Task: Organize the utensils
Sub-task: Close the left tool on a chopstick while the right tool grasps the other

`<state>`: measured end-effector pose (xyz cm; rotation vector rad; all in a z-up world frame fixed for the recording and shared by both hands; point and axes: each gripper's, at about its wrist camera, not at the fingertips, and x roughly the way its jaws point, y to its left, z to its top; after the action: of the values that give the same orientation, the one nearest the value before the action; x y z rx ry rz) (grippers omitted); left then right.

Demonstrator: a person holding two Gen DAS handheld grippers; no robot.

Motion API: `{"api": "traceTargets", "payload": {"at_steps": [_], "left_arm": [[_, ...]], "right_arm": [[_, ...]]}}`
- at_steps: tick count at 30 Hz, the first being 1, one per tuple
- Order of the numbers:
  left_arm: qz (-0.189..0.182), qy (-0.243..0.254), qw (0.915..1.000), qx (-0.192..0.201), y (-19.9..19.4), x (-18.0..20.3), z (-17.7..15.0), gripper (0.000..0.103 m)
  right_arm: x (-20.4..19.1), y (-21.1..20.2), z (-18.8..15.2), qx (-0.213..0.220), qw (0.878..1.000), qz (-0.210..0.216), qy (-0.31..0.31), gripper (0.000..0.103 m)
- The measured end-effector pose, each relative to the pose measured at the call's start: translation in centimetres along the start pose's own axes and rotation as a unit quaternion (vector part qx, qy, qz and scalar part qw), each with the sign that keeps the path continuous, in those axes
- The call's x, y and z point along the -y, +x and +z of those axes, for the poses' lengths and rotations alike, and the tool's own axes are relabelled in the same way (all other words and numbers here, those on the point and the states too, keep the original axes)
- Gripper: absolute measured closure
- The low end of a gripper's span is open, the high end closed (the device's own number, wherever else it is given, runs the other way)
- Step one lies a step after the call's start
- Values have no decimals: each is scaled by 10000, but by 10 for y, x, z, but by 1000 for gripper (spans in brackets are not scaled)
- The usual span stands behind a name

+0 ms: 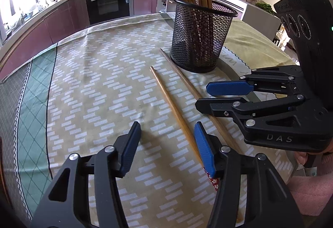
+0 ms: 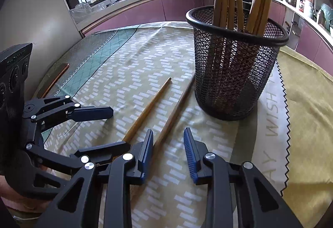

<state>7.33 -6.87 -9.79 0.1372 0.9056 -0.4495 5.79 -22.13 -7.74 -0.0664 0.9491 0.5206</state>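
Note:
Two wooden chopsticks lie side by side on the patterned tablecloth in front of a black mesh holder (image 1: 201, 38) (image 2: 235, 74) that has several chopsticks standing in it. The left chopstick (image 1: 166, 95) (image 2: 145, 111) runs between the fingers of my left gripper (image 1: 166, 142) (image 2: 120, 129), close to its right pad; the jaws stand open above it. The right chopstick (image 1: 183, 78) (image 2: 177, 107) passes under the left finger of my right gripper (image 2: 168, 144) (image 1: 208, 96). That gripper is open with a narrow gap, and nothing is pinched.
A yellow-green cloth (image 2: 308, 90) with woven lettering lies under and to the right of the holder. A flat dark object (image 2: 55, 80) rests near the table's left edge. A hand in a pink sleeve (image 1: 312, 186) holds the right gripper. Kitchen counters and an oven stand behind.

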Motion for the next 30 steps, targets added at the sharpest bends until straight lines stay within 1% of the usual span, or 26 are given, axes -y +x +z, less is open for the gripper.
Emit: {"api": "traceTargets", "payload": {"at_steps": [3,8,9,10,13,19,22,25,26,28,30], "left_arm": [[82,-24,10000,7,0,-2,0,61],[123,-97,9999,20,-1,-8,2,70],[133,-105,9999,20,0,-10,2,72],[148,-110,9998,22,0,-11,2,75],[170,-131,9998,21,-1,-15,2,81],[175,-126,9998,3,1,-16,5,80],[186,-133,9997,-13,3,-16,8,79],[228,-129,9997,-19,7,-17,12,79],[239,-132,9996,-17,8,-17,14,79],[286,-158,9995,-6,10,-17,16,85],[285,-217,9994,4,10,-18,16,89]], "right_arm": [[0,-1,-1,-6,10000,20,-1,80],[0,-3,-4,-51,9999,112,35,88],[0,-4,-6,-70,9999,142,34,91],[-1,-4,-7,-79,9999,128,10,92],[-2,-7,-10,-119,9998,142,-8,92],[3,-4,-7,-96,9999,96,82,91],[0,2,2,-67,9999,47,89,87],[-3,7,6,-19,10000,-26,23,86],[-3,8,8,-2,10000,-32,17,86],[-4,11,10,23,10000,-74,12,90],[-3,10,9,37,10000,-40,66,91]]}}
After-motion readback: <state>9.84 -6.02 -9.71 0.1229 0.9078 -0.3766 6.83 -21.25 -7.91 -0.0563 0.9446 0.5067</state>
